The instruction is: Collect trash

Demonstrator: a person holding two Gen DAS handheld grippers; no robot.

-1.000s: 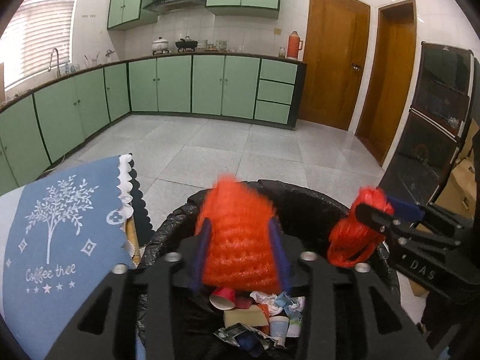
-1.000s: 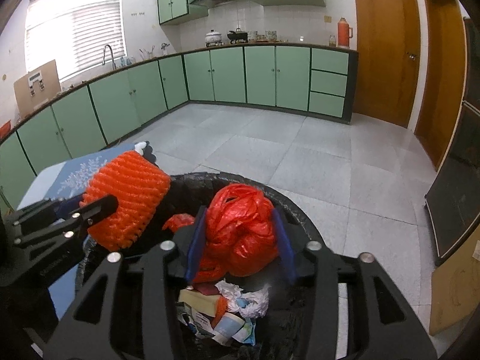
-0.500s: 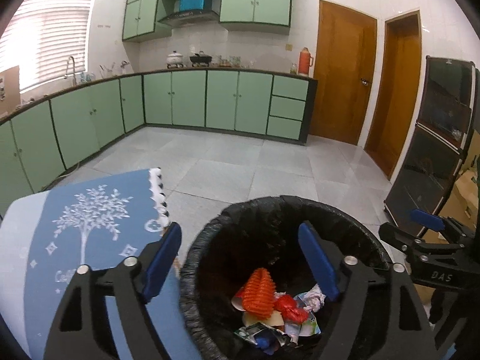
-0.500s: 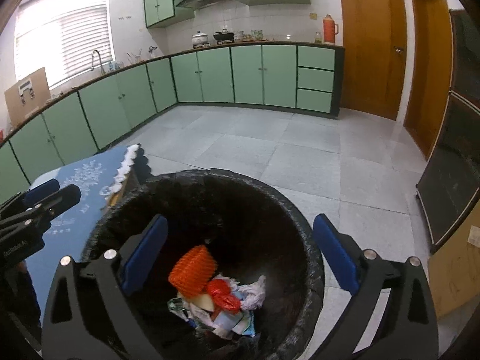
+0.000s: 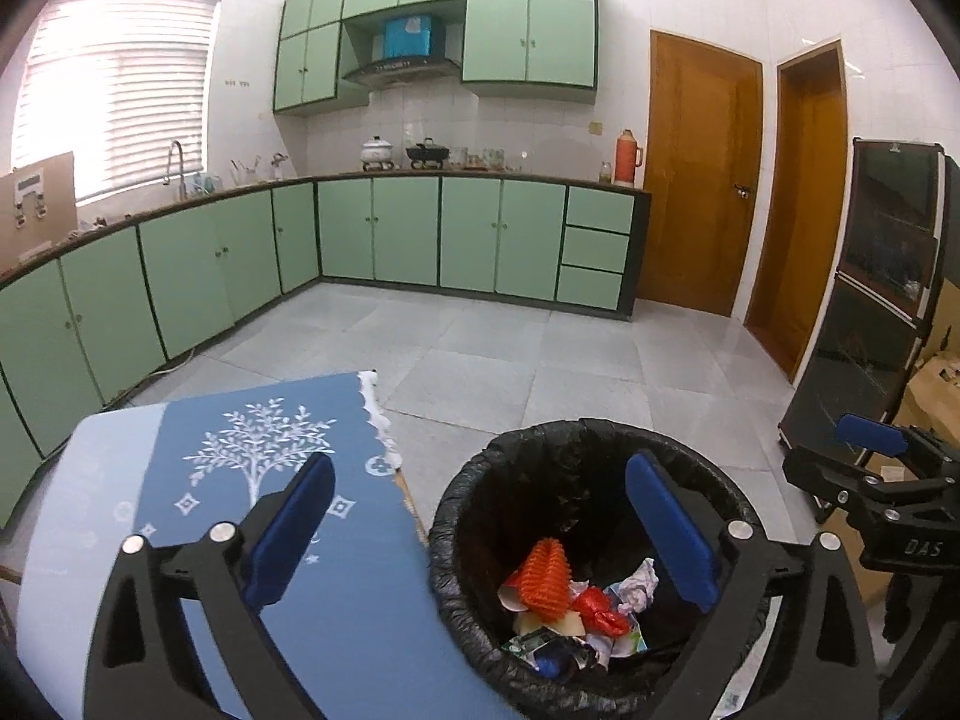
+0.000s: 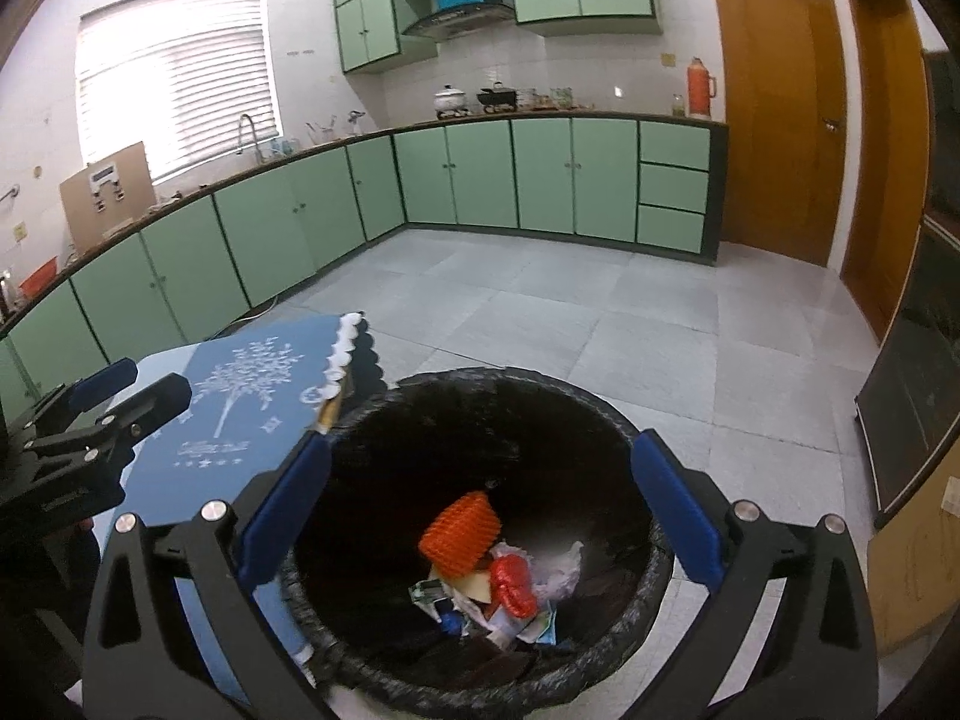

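A bin lined with a black bag (image 5: 576, 429) (image 6: 498, 375) stands on the floor beside the table. Among paper scraps at its bottom lie an orange foam net (image 5: 543, 576) (image 6: 459, 531) and a crumpled red plastic bag (image 5: 597, 606) (image 6: 513, 585). My left gripper (image 5: 477, 468) hovers over the bin's left rim and the table edge; its jaws are opening with nothing between them. Above the bin's mouth my right gripper (image 6: 480, 441) stands wide open and empty. Each gripper also shows at the side of the other's view.
A blue tablecloth with a white tree print (image 5: 252, 480) (image 6: 240, 396) covers the table left of the bin. Green cabinets (image 5: 408, 228) line the far walls across a grey tiled floor. A dark glass cabinet (image 5: 882, 300) and cardboard boxes (image 5: 936, 384) stand at the right.
Both grippers let go: the orange net and the red bag dropped into the bin. Both sets of jaws spread wide, and both grippers rose and drew back from the bin.
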